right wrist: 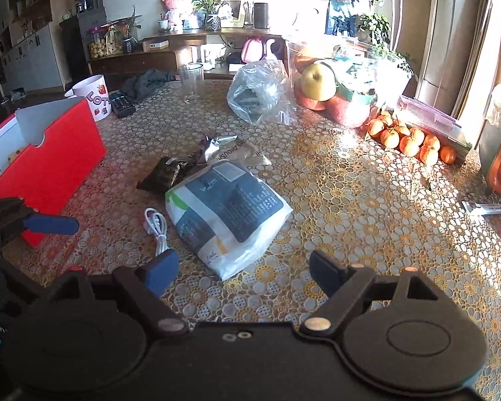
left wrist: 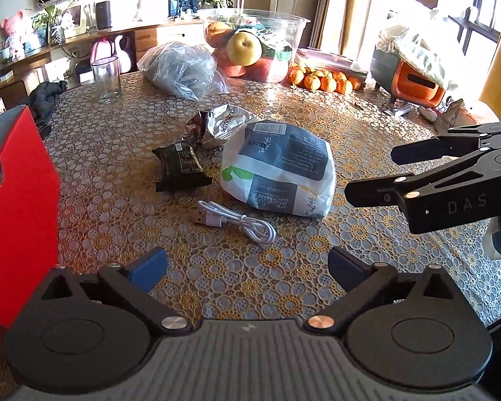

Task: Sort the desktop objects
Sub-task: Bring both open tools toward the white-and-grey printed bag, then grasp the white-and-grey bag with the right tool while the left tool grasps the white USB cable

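Both grippers, left (left wrist: 247,265) and right (right wrist: 242,272), were held wide open with nothing gripped, probably lined up for a pick. The white-and-grey plastic tissue pack (left wrist: 279,168) was lying mid-table beside the coiled white USB cable (left wrist: 240,222), open red cardboard box (right wrist: 50,163) nearby.

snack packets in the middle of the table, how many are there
2, lying touching each other: a dark packet nearer the red box, and a crumpled silver packet just behind it, by the white tissue pack. More could be hidden behind that pack.
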Available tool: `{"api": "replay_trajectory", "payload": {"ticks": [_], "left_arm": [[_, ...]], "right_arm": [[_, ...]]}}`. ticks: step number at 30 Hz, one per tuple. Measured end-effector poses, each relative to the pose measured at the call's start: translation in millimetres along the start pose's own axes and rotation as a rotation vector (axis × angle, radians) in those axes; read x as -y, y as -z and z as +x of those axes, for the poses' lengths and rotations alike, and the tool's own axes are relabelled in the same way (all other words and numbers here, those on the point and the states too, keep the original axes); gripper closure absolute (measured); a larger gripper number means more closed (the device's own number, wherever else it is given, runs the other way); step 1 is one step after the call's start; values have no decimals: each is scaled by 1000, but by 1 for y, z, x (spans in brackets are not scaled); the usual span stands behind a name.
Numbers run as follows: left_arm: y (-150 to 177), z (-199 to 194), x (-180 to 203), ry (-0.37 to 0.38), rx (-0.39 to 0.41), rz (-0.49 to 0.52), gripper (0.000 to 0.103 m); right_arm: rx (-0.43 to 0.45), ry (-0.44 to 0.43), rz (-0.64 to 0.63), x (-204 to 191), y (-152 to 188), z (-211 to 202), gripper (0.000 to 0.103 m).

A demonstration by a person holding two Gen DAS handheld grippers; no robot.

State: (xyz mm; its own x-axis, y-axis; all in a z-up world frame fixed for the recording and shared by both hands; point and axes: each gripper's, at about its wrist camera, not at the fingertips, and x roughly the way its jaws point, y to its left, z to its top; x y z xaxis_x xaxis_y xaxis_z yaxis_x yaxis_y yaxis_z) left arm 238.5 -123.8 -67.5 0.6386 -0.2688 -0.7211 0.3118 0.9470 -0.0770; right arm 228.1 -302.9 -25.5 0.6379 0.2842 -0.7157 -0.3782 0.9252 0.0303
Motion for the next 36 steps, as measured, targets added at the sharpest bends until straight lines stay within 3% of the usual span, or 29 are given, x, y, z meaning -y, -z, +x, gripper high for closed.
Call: {"api": "replay_trajectory", "payload": {"ticks": [19, 36], "left_arm": [[-10, 61, -12, 5, 20, 38, 0], [-9, 72, -9, 2, 66, 106, 1]], "right_arm": [[-28, 3, 27, 13, -8, 57, 17], [-37, -42, 68, 14, -8, 76, 22]]}}
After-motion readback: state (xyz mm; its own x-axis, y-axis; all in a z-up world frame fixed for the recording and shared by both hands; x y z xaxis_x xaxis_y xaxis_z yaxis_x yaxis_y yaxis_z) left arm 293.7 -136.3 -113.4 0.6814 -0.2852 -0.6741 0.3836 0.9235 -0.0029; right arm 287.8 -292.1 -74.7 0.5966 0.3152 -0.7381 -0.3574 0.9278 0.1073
